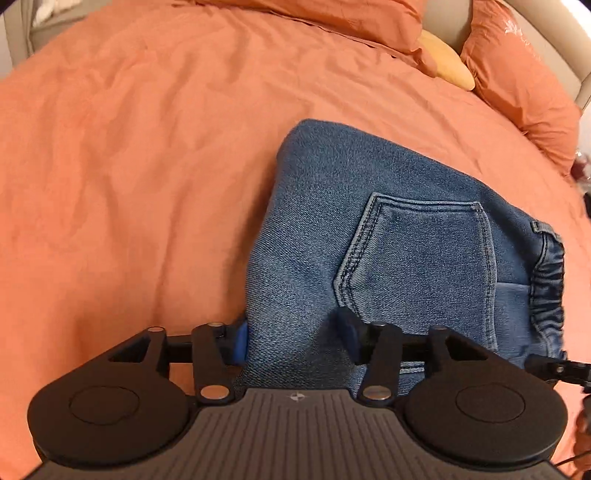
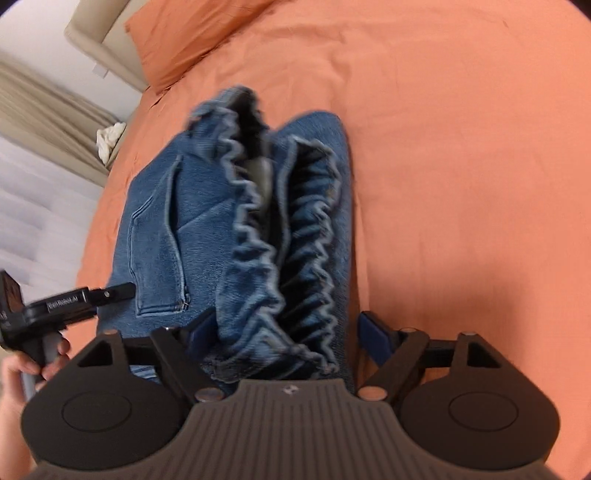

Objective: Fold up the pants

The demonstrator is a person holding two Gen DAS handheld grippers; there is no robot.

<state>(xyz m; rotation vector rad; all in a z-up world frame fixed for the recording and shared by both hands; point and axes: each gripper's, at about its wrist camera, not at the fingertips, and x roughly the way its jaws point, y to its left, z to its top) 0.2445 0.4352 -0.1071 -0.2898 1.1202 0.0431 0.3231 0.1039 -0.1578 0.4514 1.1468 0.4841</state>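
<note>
Blue denim pants [image 1: 388, 229] lie folded into a thick stack on the orange bed cover [image 1: 129, 147], back pocket [image 1: 417, 258] facing up. My left gripper [image 1: 293, 339] stands open over the near edge of the stack, with denim between its blue pads [image 1: 240, 343] and no squeeze showing. In the right wrist view the pants [image 2: 207, 229] show their gathered elastic waistband [image 2: 295, 240]. My right gripper [image 2: 286, 332] is open astride that waistband, and its right pad [image 2: 373, 332] is clear of the cloth. A hand [image 2: 18, 369] holds the left gripper's body [image 2: 74, 299] at the left edge.
Orange pillows [image 1: 517, 74] and a yellow cushion [image 1: 447, 62] lie against the beige headboard at the back right. Another orange pillow [image 2: 192, 33], a beige curtain [image 2: 44, 110] and a white cloth [image 2: 109, 136] sit beyond the bed's edge. Orange cover spreads left of the pants.
</note>
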